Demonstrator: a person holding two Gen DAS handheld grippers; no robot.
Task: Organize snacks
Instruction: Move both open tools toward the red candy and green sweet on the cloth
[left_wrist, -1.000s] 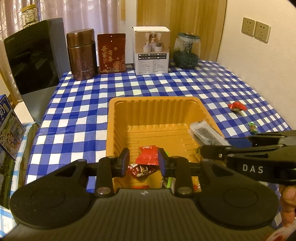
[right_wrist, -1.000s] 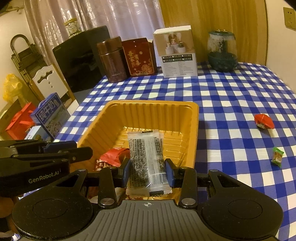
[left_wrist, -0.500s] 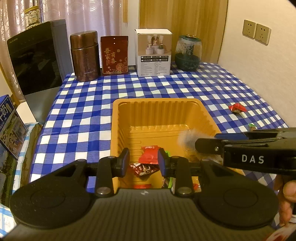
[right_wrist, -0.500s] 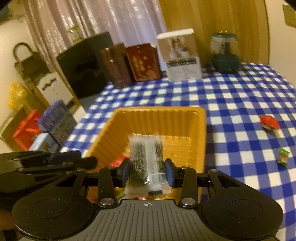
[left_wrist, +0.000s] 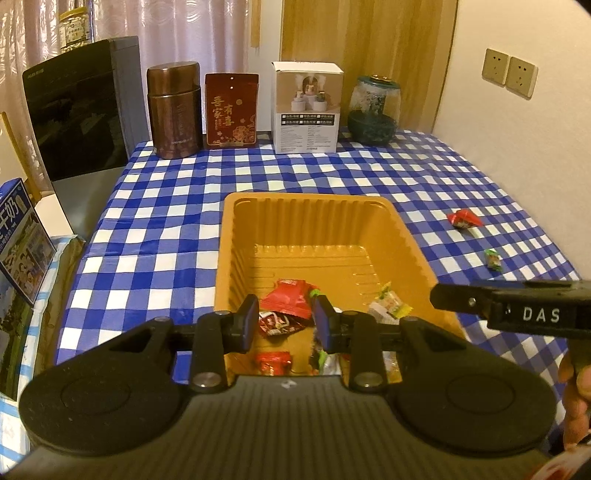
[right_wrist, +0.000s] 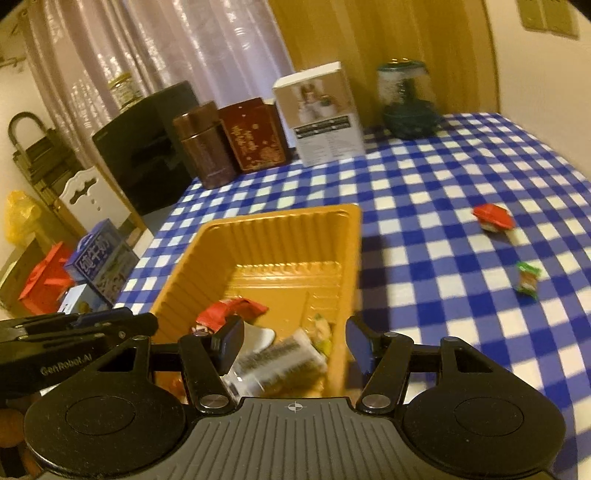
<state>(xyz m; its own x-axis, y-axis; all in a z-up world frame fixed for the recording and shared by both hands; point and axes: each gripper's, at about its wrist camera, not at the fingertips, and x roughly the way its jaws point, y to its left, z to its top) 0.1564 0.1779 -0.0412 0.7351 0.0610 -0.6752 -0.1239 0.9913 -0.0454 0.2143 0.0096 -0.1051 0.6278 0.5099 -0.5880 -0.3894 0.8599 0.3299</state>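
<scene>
Most snacks are in the orange tray (left_wrist: 236, 258); two still lie loose on the worktop (left_wrist: 166, 206).
Right gripper (right_wrist: 293, 345) is opening, its clear seaweed packet (right_wrist: 280, 360) dropping into the tray's near end; left gripper (left_wrist: 282, 323), nearly closed, holds nothing. Toward the right edge wait a green candy (right_wrist: 527, 281) and red candy (right_wrist: 493, 218), unobstructed; tins and a white box line the far edge.

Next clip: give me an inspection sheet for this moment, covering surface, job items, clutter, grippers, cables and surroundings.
Surface: blue checked tablecloth.
Job's things: orange tray holding several wrapped snacks; clear snack packet lying in it; red candy and green candy loose on the cloth, right of the tray.
Clutter: brown canister, red tin, white box, glass jar along the far edge.
Grippers: left gripper narrowly open above the tray, holding nothing; right gripper opening, pads clear of the packet.
Cables: nothing seen.
Surroundings: curtains, wall sockets, black cabinet.
</scene>
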